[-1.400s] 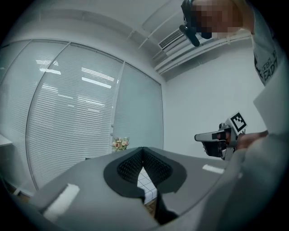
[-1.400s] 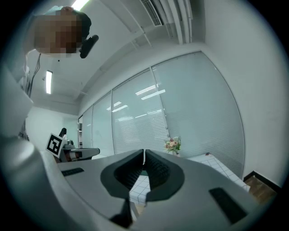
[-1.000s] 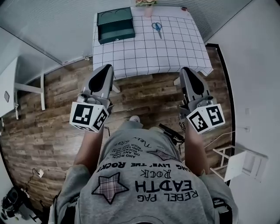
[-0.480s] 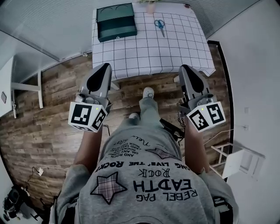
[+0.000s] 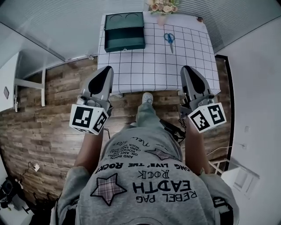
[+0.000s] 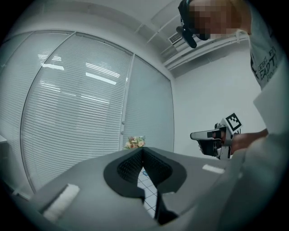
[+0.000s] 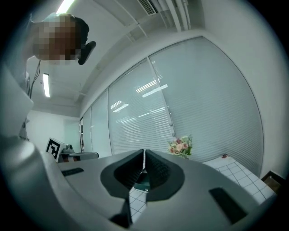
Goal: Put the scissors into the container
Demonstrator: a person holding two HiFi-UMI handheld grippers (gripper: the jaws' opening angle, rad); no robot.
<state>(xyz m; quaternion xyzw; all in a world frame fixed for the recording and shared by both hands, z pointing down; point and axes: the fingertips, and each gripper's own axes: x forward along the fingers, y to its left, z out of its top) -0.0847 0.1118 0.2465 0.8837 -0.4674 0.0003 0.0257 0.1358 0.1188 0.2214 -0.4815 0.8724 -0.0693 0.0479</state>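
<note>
Container (image 5: 124,31): a dark green box at the far left corner of the table (image 5: 153,66), which is covered by a white cloth with a black grid. The back part of the box has two round recesses. The front part is one open compartment that shows only its own dark floor.

Scissors (image 5: 169,39): blue handles, lying flat on the cloth to the right of the container and well apart from it. The handles are toward the far edge and the blades point back at you. They are outside the container and nothing touches them.

Flowers (image 5: 162,8) stand at the far edge, between the container and the scissors but farther back. A small dark thing (image 5: 199,19) sits at the far right corner, too small to tell.

Writing: your grey shirt (image 5: 145,180) reads upside down in the head view. "REBEL PAG", "EARTH" and "ROCK" are clear, and there is a plaid star beside them. The smaller lines above are too fine to read. Each gripper carries a cube with black-and-white square markers and no words.

Left gripper (image 5: 106,69): the fingers are together, with the tips meeting and nothing between them. Grid cloth shows through the slot below the tips.

Right gripper (image 5: 186,69): the fingers are also pressed together and it holds nothing.

You hold both grippers level, side by side. Their tips show over the near edge of the cloth, well short of the scissors and the container. Your shoe (image 5: 147,97) shows at the table's near edge, over the wood-plank floor (image 5: 52,132).
</note>
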